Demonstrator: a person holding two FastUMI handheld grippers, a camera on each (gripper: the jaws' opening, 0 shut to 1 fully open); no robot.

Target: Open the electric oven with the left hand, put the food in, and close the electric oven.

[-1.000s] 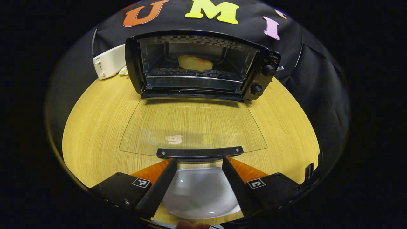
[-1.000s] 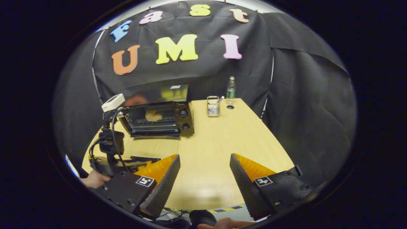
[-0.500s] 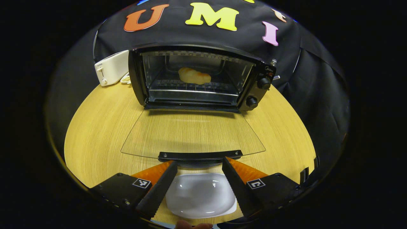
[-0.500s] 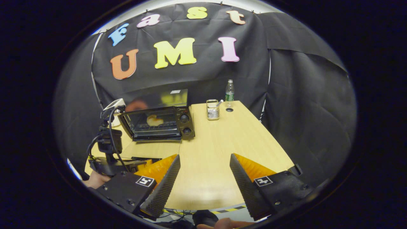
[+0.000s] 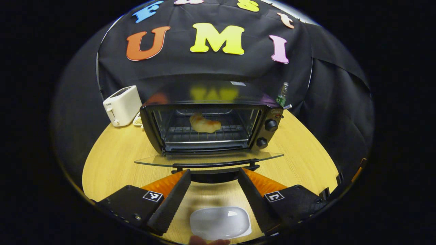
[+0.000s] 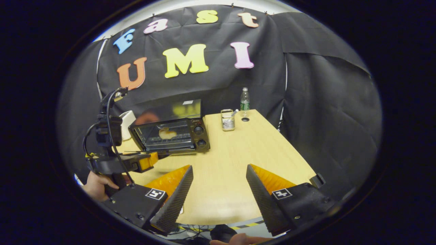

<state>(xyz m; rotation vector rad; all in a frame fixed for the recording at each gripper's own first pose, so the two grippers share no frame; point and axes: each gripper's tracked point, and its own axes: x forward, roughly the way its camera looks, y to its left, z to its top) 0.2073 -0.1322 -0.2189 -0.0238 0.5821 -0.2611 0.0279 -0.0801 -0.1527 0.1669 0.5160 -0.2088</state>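
The black electric oven (image 5: 207, 127) stands at the back of the wooden table (image 5: 112, 153), its glass door (image 5: 209, 159) folded down and seen almost edge-on. A golden piece of bread (image 5: 204, 123) lies on the rack inside. My left gripper (image 5: 214, 173) is open, and the door's black handle (image 5: 214, 166) sits just above and between its fingertips. In the right gripper view, the oven (image 6: 170, 132) is far left, with the left gripper (image 6: 136, 162) in front of it, held by a hand (image 6: 95, 183). My right gripper (image 6: 219, 168) hangs open over the table's near edge, holding nothing.
A white plate (image 5: 219, 223) lies on the table below my left gripper. A white toaster (image 5: 122, 104) stands left of the oven. A wire holder (image 6: 227, 119), a water bottle (image 6: 244, 99) and a small cap (image 6: 245, 119) stand at the table's far end.
My left gripper has risen and tipped up, so the door now shows edge-on and the plate sits lower in view. The right gripper has barely moved.
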